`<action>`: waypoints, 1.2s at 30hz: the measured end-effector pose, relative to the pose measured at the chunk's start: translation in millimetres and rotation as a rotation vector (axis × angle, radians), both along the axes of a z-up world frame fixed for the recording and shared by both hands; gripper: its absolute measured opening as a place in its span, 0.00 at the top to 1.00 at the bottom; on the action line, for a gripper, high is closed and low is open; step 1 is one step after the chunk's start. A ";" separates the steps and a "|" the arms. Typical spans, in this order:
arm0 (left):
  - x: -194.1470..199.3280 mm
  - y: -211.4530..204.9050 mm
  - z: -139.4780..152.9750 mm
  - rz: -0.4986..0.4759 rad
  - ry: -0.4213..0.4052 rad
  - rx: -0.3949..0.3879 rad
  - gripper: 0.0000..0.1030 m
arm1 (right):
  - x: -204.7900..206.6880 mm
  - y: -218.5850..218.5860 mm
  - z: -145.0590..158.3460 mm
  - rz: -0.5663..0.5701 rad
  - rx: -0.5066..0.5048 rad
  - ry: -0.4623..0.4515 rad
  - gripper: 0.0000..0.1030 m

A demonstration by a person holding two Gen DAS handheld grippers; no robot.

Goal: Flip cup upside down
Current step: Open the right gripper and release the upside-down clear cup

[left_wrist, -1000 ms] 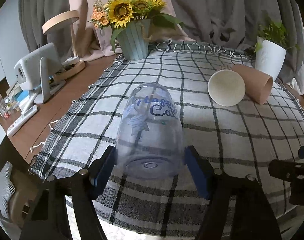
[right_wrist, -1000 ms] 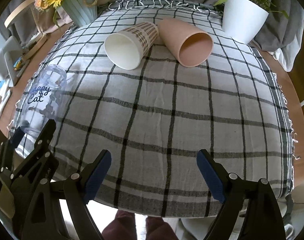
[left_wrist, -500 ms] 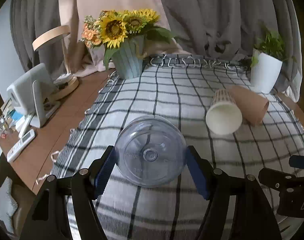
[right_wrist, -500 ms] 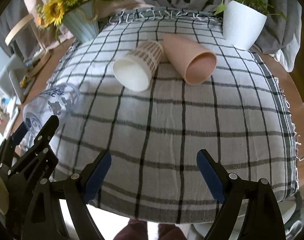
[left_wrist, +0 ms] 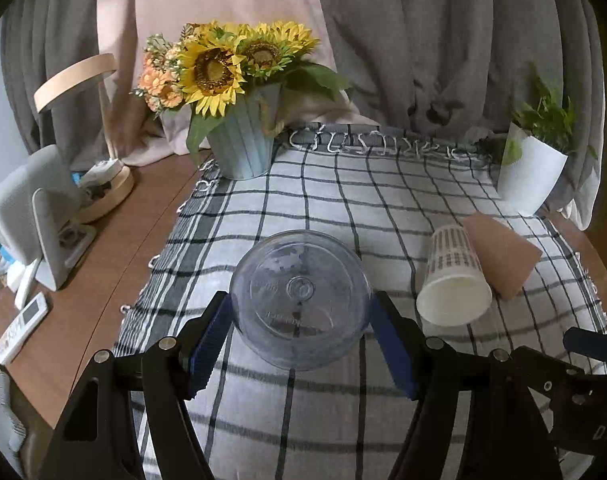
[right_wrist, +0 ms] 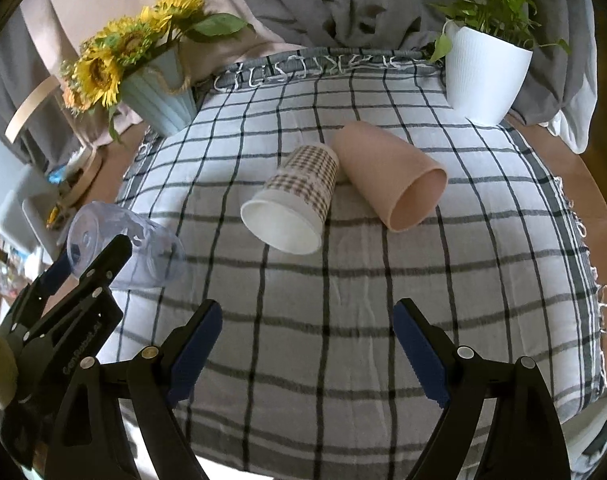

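My left gripper is shut on a clear plastic cup, held on its side above the checked cloth with its base facing the camera. In the right wrist view the same cup shows at the left, tilted, with the left gripper's fingers around it. My right gripper is open and empty over the front of the cloth. A white checked paper cup and a pink cup lie on their sides mid-table, touching.
A sunflower pot stands at the back left and a white plant pot at the back right. A lamp base, a white device and a remote sit on the wooden table left of the cloth.
The left gripper has lifted the clear cup off the cloth and tipped it from standing to lying level, base toward the camera. The right gripper has stayed open and risen a little.
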State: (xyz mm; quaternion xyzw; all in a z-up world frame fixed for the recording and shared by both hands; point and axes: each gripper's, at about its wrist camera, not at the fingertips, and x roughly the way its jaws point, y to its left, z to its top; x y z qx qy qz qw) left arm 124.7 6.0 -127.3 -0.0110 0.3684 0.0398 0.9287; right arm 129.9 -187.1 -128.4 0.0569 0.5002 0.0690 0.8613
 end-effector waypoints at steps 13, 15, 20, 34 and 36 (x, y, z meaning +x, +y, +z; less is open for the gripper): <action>22.5 10.3 -1.1 -0.040 0.017 -0.031 0.32 | 16.4 8.6 1.2 -0.044 0.009 0.002 0.15; 22.8 10.8 -1.2 -0.046 0.016 -0.032 0.32 | 17.3 9.8 0.4 -0.050 0.010 0.004 0.15; 23.8 10.3 -2.0 -0.066 0.010 -0.023 0.32 | 18.2 10.9 -3.7 -0.061 0.013 0.019 0.15; 26.6 11.6 -1.9 -0.076 0.017 -0.024 0.32 | 18.1 9.6 -8.0 -0.084 0.029 0.030 0.15; 26.1 11.4 -2.0 -0.076 0.016 -0.026 0.32 | 16.8 10.0 -7.2 -0.087 0.030 0.027 0.15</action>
